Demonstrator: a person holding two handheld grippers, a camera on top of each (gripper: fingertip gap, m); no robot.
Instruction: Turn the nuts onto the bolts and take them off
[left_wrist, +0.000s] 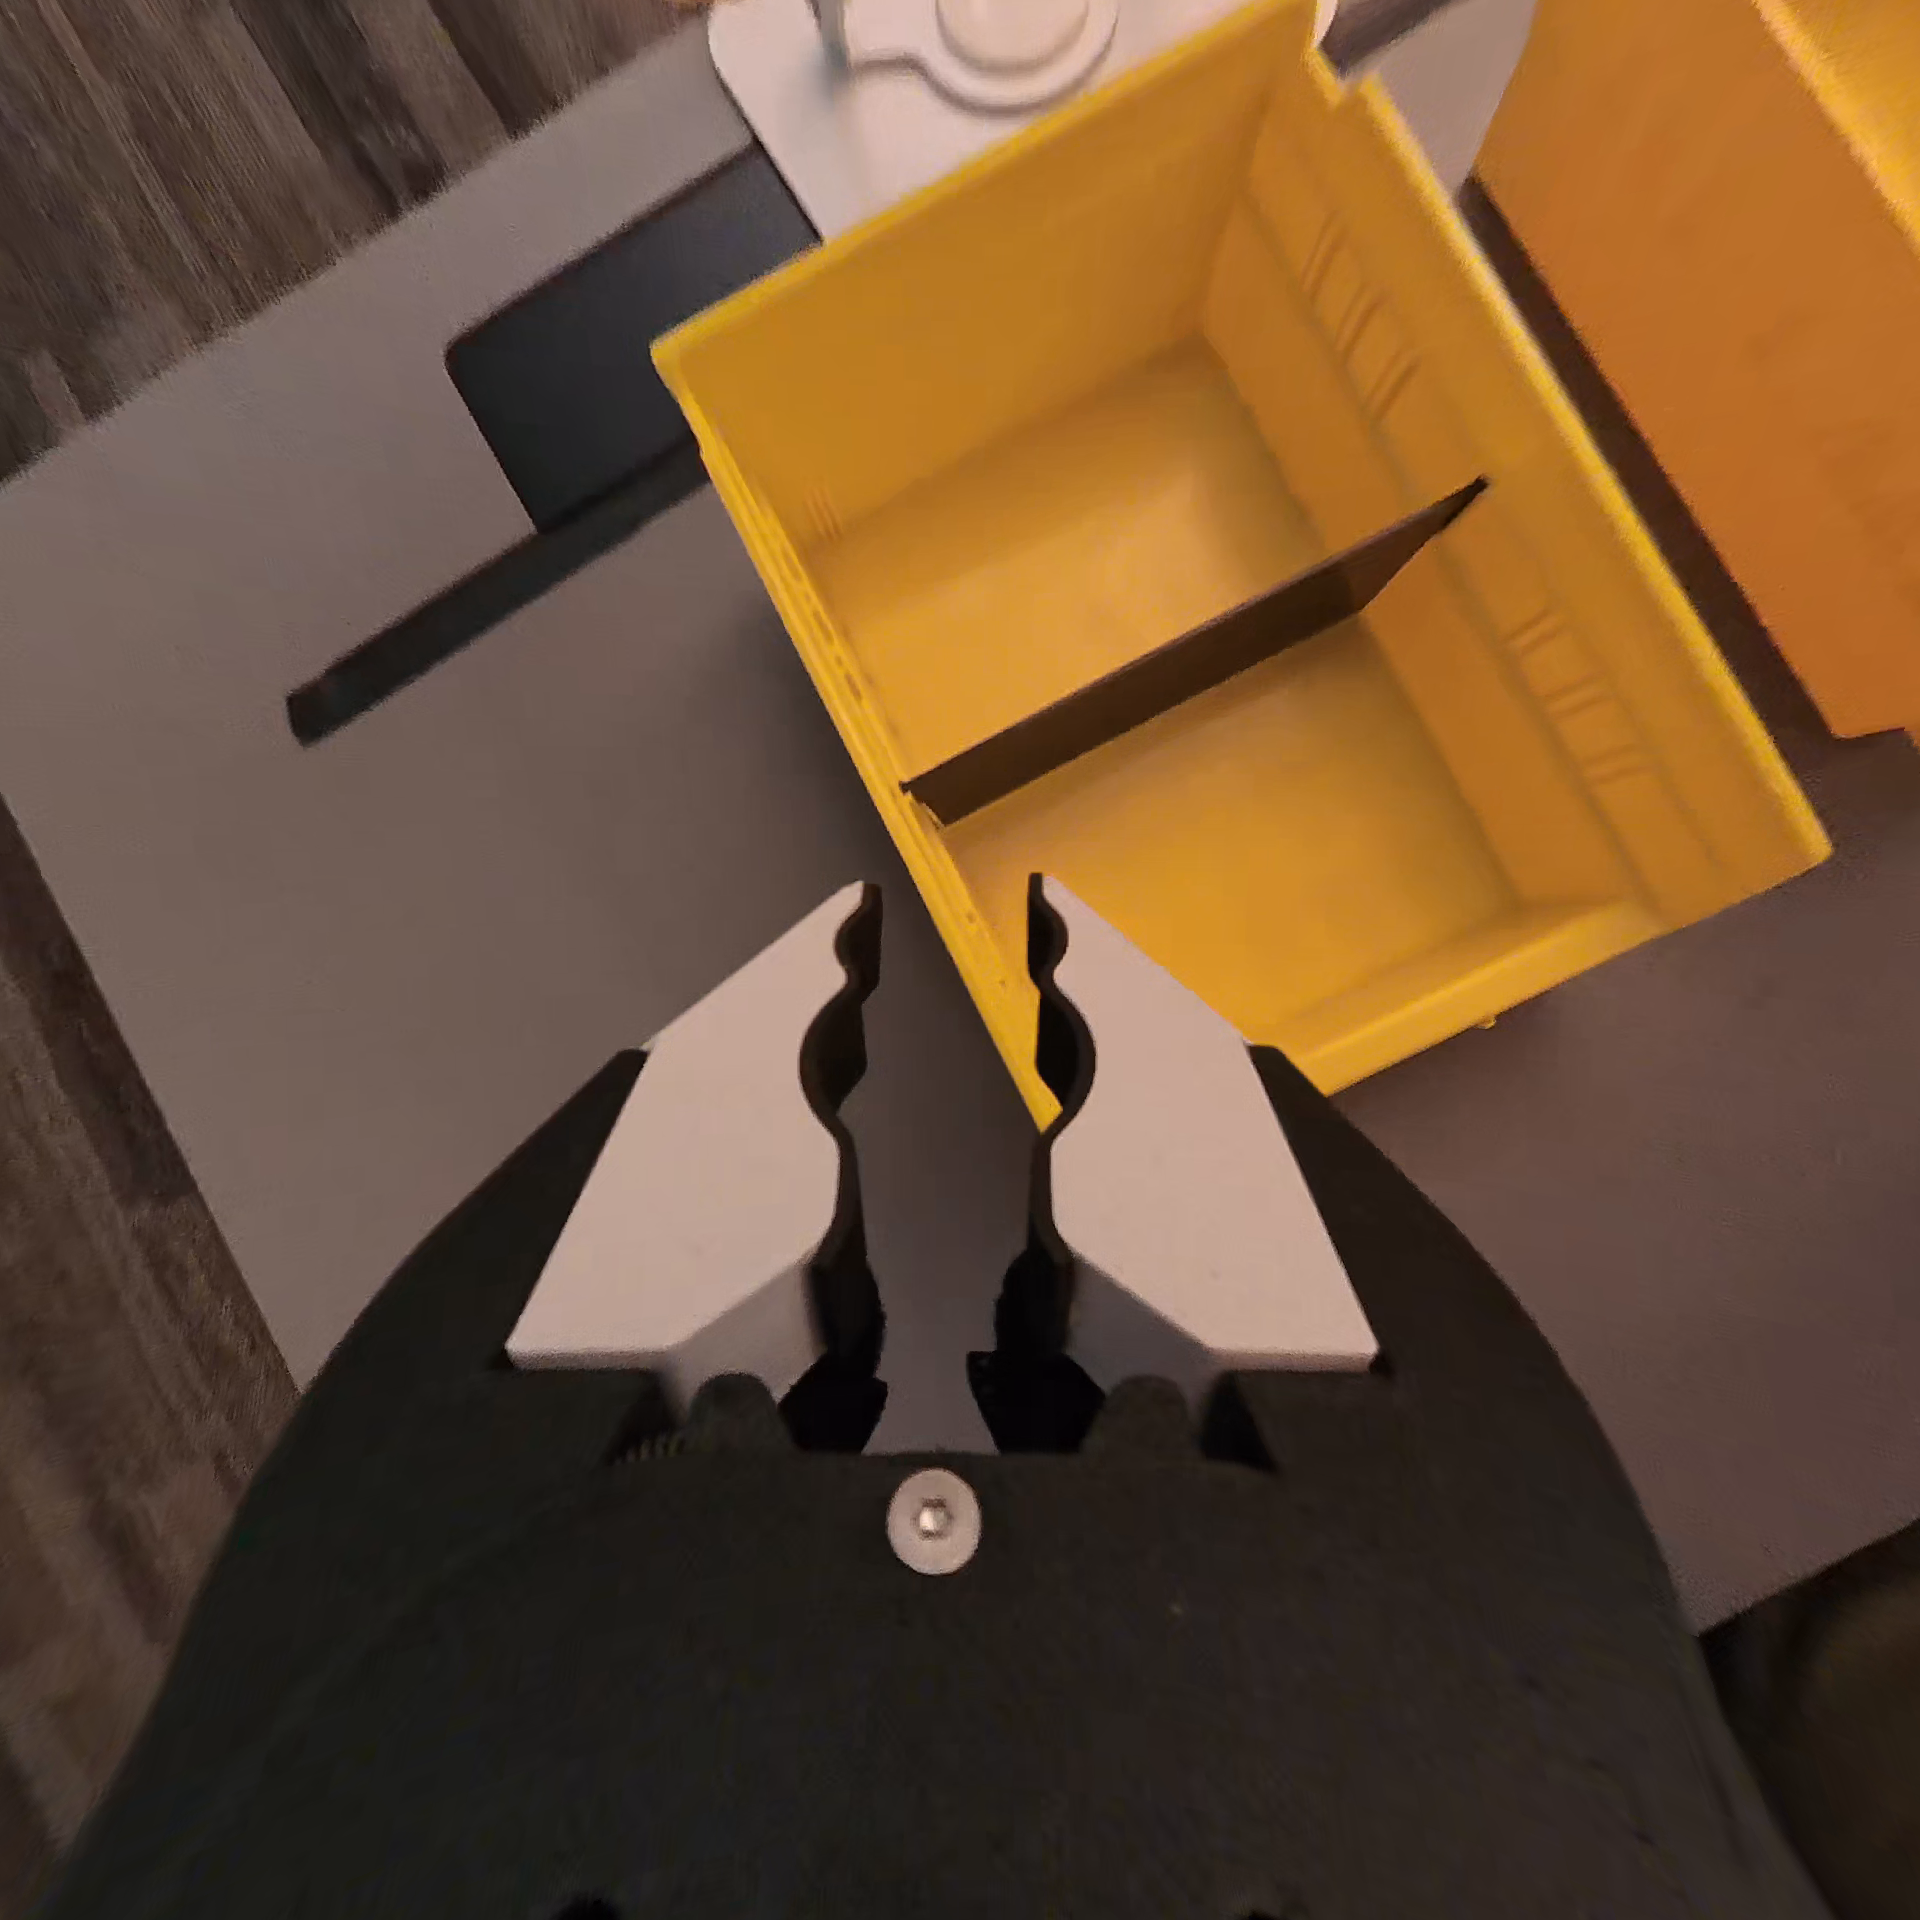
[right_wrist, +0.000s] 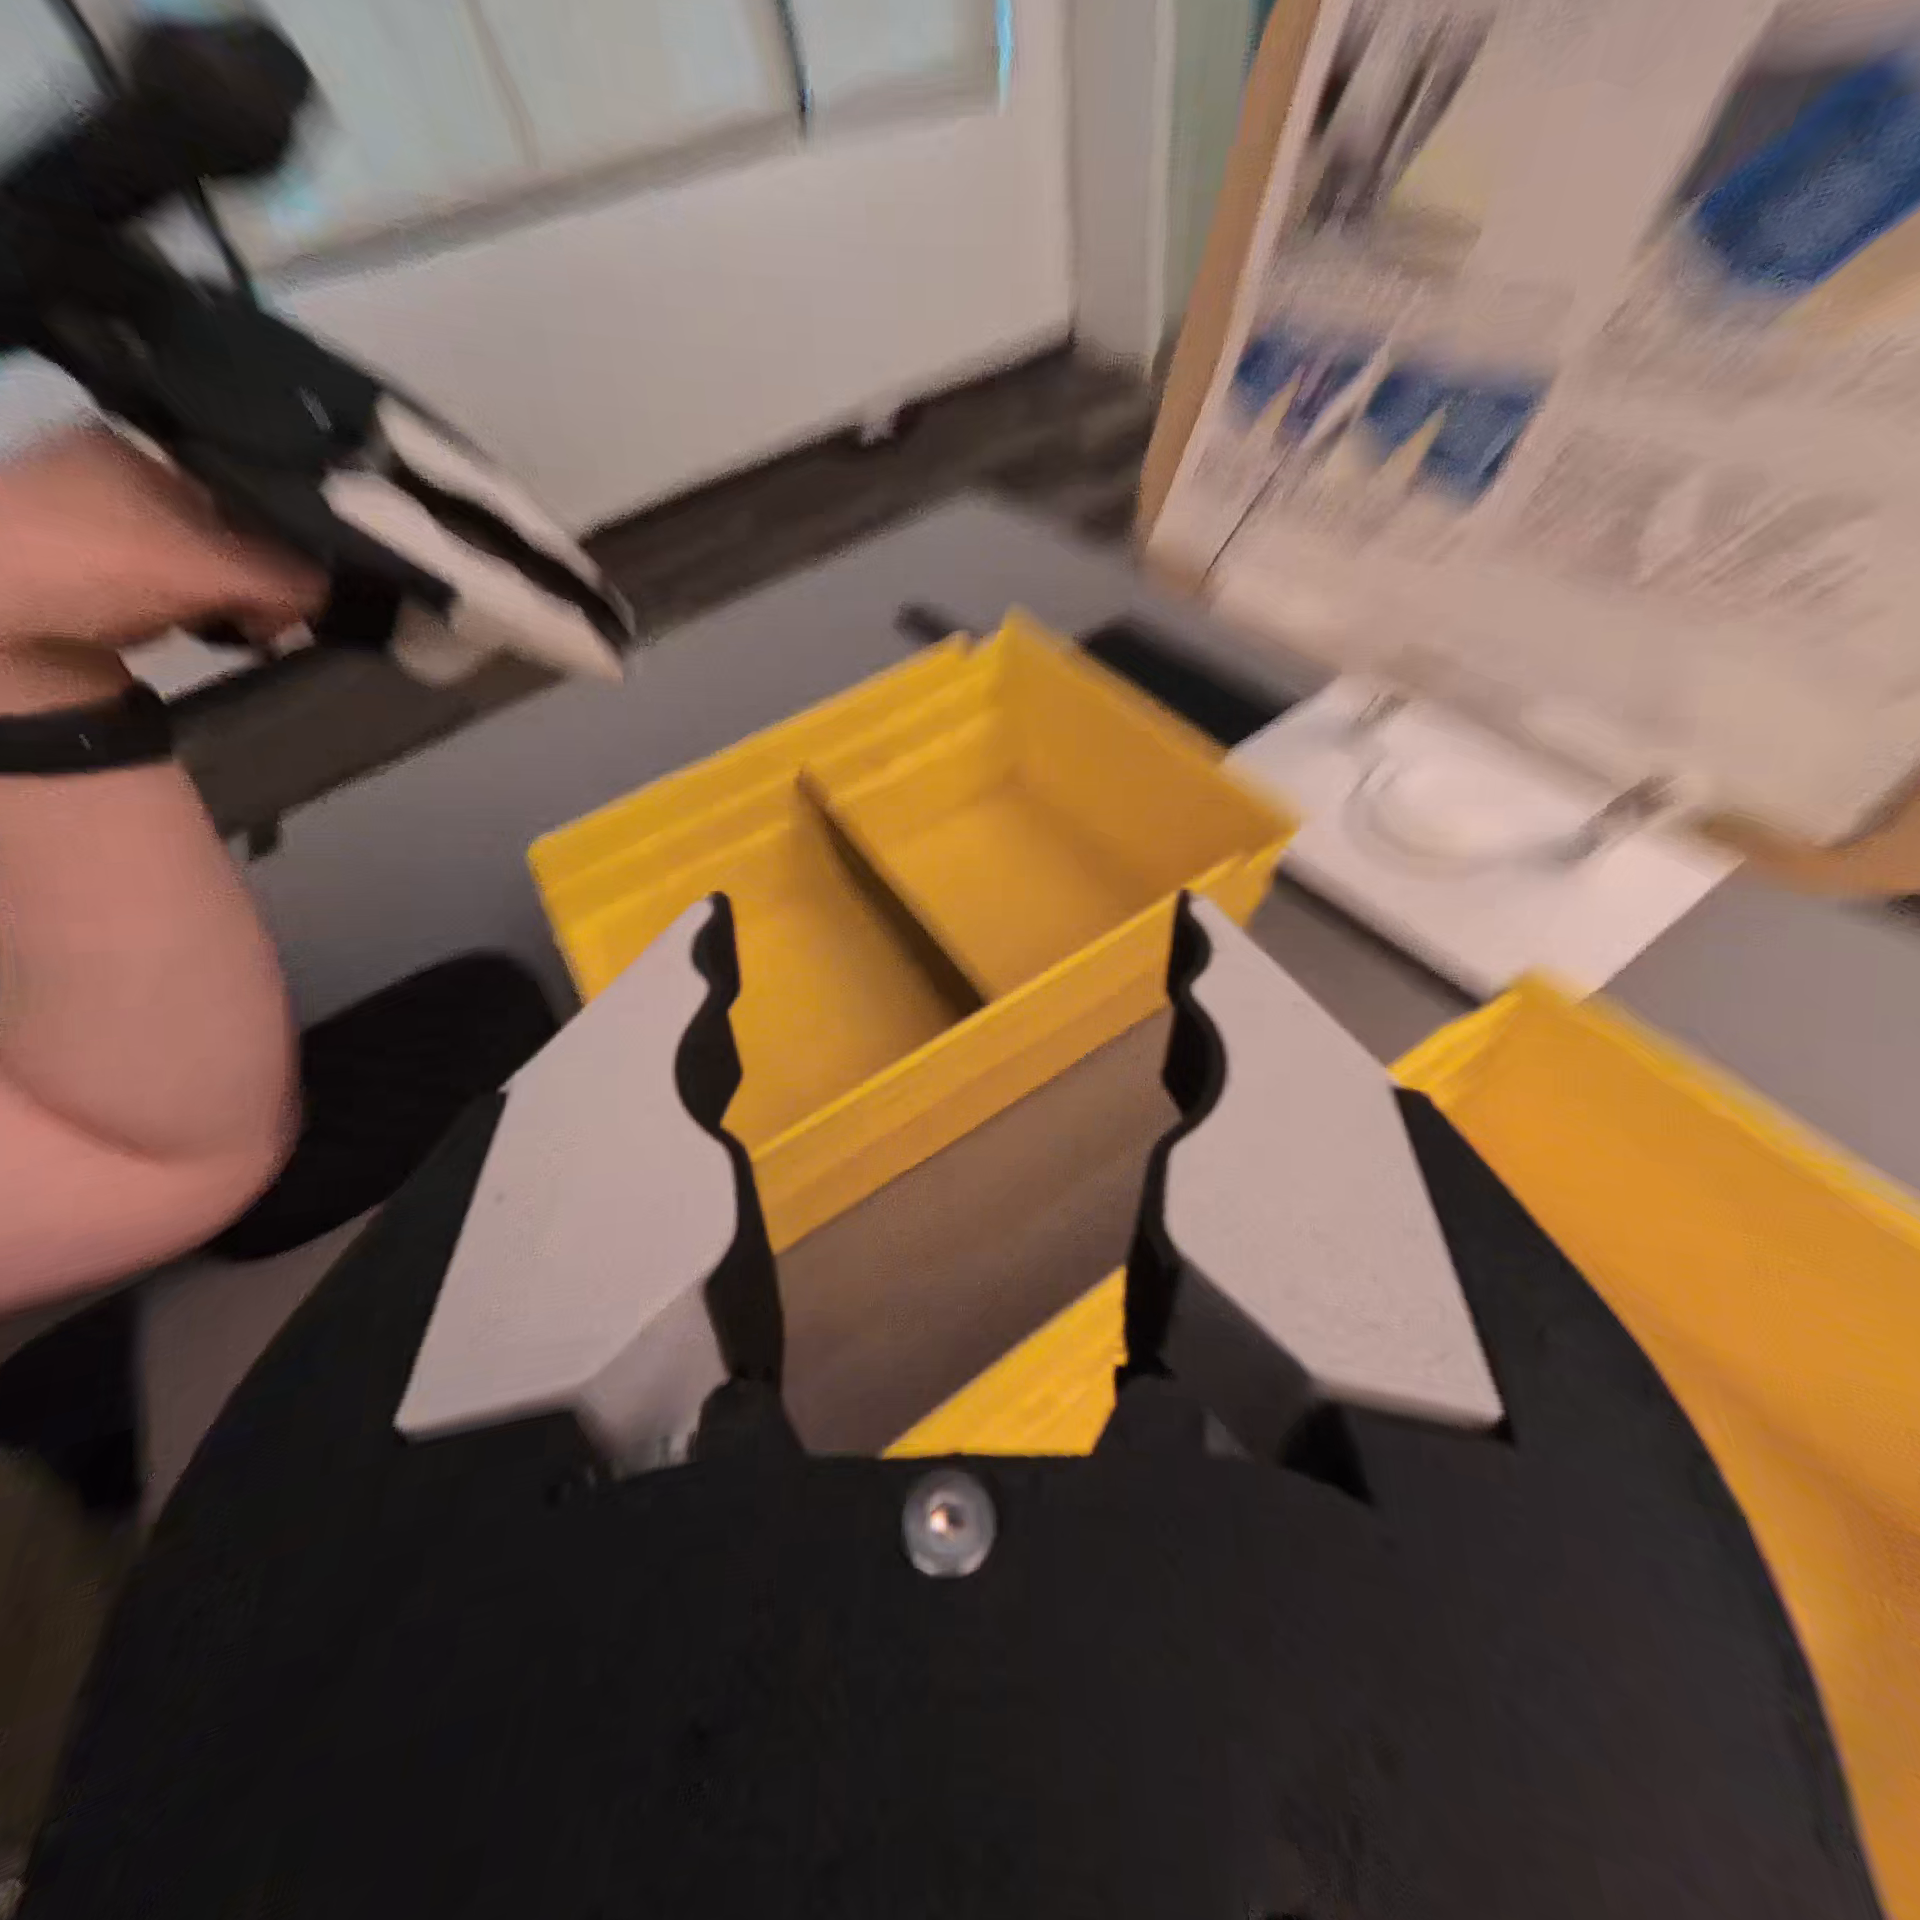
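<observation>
No nuts or bolts show in either view. A yellow bin (left_wrist: 1039, 343) with a black divider (left_wrist: 1195, 665) stands on the grey table (left_wrist: 312, 935), and both compartments look empty. My left gripper (left_wrist: 954, 894) is open by a narrow gap and empty, hovering over the bin's near left corner. My right gripper (right_wrist: 951, 914) is open wide and empty, above the same bin's (right_wrist: 935, 1091) near wall. The left gripper (right_wrist: 613, 634) also shows in the right wrist view, blurred, held in a hand (right_wrist: 125, 561) at the upper left.
A second yellow bin (left_wrist: 1714, 364) stands to the right, also seen in the right wrist view (right_wrist: 1662, 1299). A black pad (left_wrist: 592, 395), a black strip (left_wrist: 499, 634) and a white base (left_wrist: 997, 62) lie on the table. A blurred board (right_wrist: 1558, 364) stands behind. There is about 25 centimeters between the tips of the two grippers. My right tips are roughly 35 centimeters from the white base (left_wrist: 997, 62). Seen from the right wrist view (right_wrist: 1388, 807) as well.
</observation>
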